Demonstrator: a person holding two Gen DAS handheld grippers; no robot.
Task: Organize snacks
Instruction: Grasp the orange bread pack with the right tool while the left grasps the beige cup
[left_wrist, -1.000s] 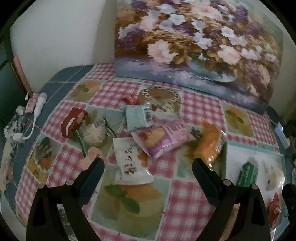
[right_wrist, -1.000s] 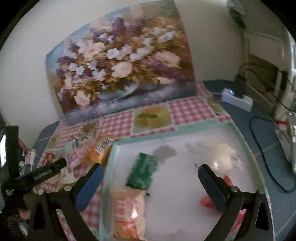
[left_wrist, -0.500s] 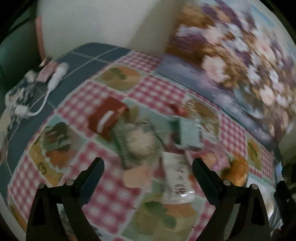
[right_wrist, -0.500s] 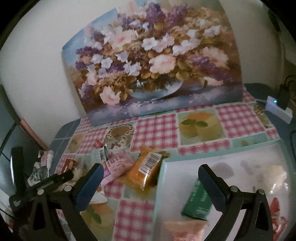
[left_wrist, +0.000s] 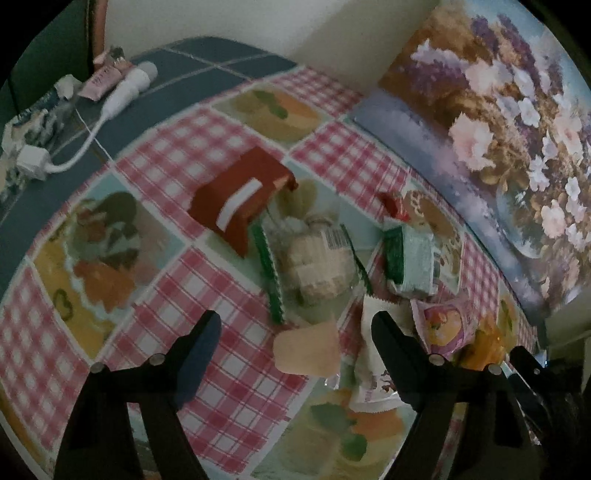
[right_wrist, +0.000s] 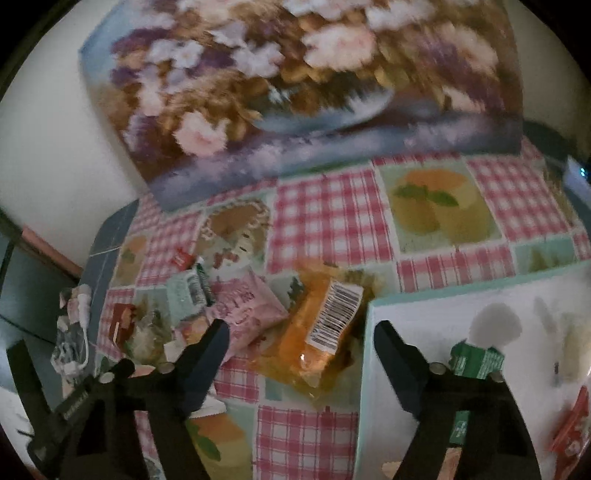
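Note:
Snack packets lie in a pile on the checked tablecloth. My left gripper (left_wrist: 295, 332) hovers over a small peach packet (left_wrist: 306, 349). Its jaws are closing, with the packet between them and untouched. Beyond it lie a clear green-edged cracker packet (left_wrist: 314, 262), a red box (left_wrist: 240, 199) and a mint packet (left_wrist: 410, 258). My right gripper (right_wrist: 301, 339) is over an orange packet (right_wrist: 321, 332). Its jaws are closing too, and the pads stand clear of the packet. A pink packet (right_wrist: 247, 306) lies beside its left finger. A white tray (right_wrist: 406, 306) holds a green packet (right_wrist: 476, 362).
A large flower painting (right_wrist: 295, 74) leans against the wall behind the table. White chargers and cables (left_wrist: 37, 162) lie on the blue tabletop at the far left. A red packet (right_wrist: 572, 432) lies in the tray at the right. A white power strip (right_wrist: 580, 173) sits at the far right.
Both views swung left and dropped closer to the pile. The right gripper left the tray and now stands over the orange packet. Both pairs of jaws have narrowed.

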